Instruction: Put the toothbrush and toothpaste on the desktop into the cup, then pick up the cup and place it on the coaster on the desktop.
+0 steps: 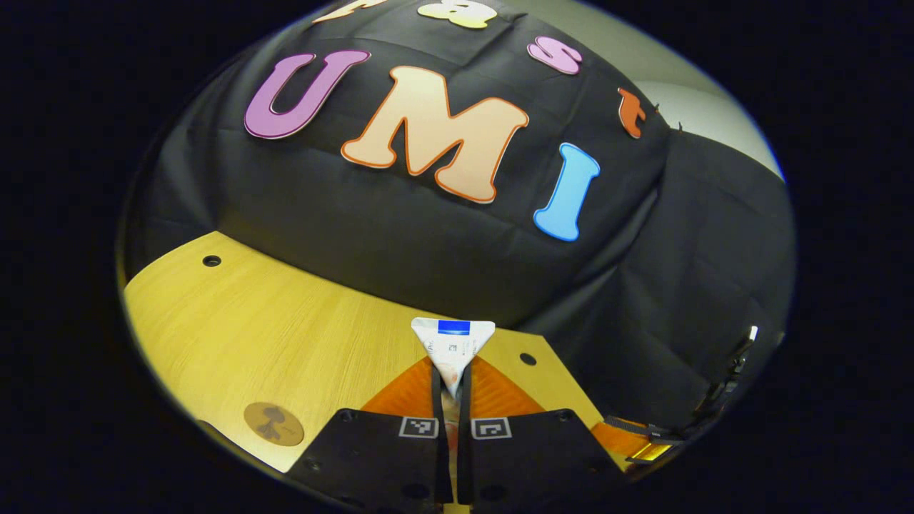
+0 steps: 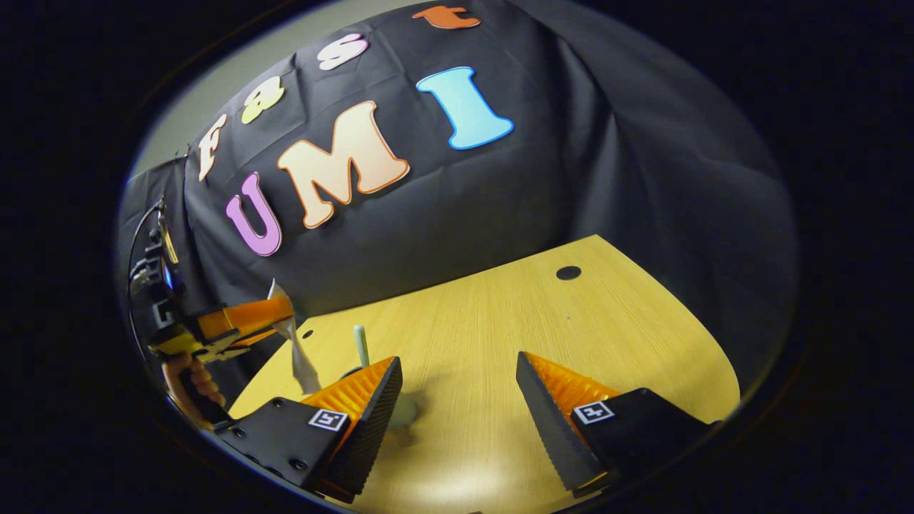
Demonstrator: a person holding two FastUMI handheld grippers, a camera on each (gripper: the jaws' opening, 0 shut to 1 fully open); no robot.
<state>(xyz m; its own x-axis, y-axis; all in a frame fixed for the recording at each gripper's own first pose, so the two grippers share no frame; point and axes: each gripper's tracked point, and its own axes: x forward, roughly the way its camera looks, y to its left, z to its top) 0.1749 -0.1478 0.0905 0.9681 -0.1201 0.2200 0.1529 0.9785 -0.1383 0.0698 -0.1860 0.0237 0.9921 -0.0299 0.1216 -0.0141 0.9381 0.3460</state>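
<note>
Both hand-held grippers aloft (left [image 1: 450, 389] tilted)

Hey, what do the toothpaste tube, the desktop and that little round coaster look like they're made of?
Toothpaste tube: probably soft plastic or laminate, white and printed; its flat crimped end sticks out of the shut left claw.
Desktop: wood-look board, perhaps laminate; light yellow with fine straight grain and a soft sheen.
Coaster: cork or wood, likely; a matte brown disc with a dark print.
</note>
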